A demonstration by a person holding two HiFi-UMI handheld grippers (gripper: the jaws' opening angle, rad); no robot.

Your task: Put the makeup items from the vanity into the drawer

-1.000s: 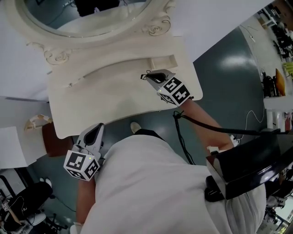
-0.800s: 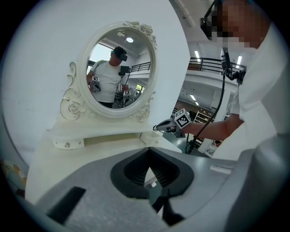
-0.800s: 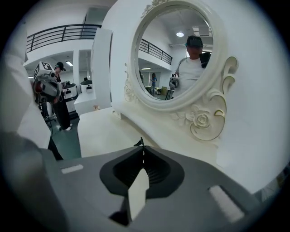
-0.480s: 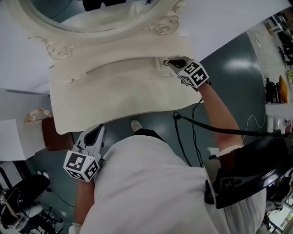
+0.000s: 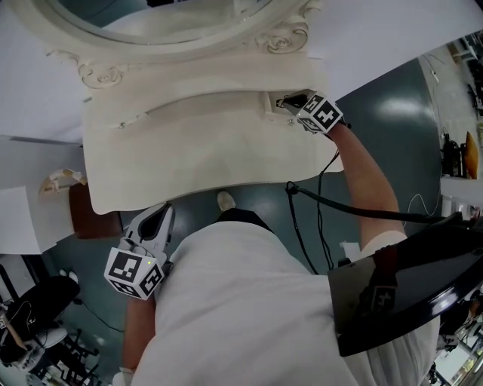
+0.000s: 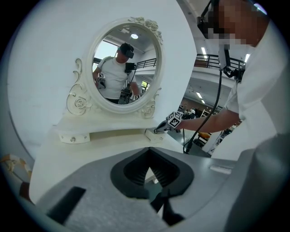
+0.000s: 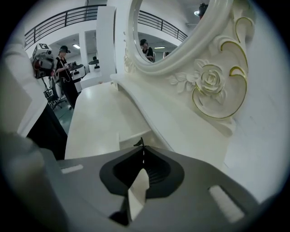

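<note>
The white vanity (image 5: pixel 189 158) shows a bare top, and I see no makeup items on it. A small drawer (image 5: pixel 273 107) stands a little way out under the mirror's right side. My right gripper (image 5: pixel 285 102) is shut, its tips against that drawer's front (image 7: pixel 131 135). Whether the tips pinch a knob I cannot tell. In the left gripper view the same drawer (image 6: pixel 153 135) and right gripper (image 6: pixel 158 129) lie far ahead. My left gripper (image 5: pixel 160 215) hangs shut and holds nothing, below the vanity's front edge, close to my body.
An oval mirror (image 5: pixel 151 22) in a carved frame rises behind the top. A second small drawer (image 6: pixel 72 136) sits at the left. A brown seat (image 5: pixel 94 222) stands under the vanity's left corner. A black cable (image 5: pixel 317 200) trails from my right arm.
My right gripper has moved from over the tabletop, in front of the drawer, up to the drawer's front. The left gripper has stayed where it was.
</note>
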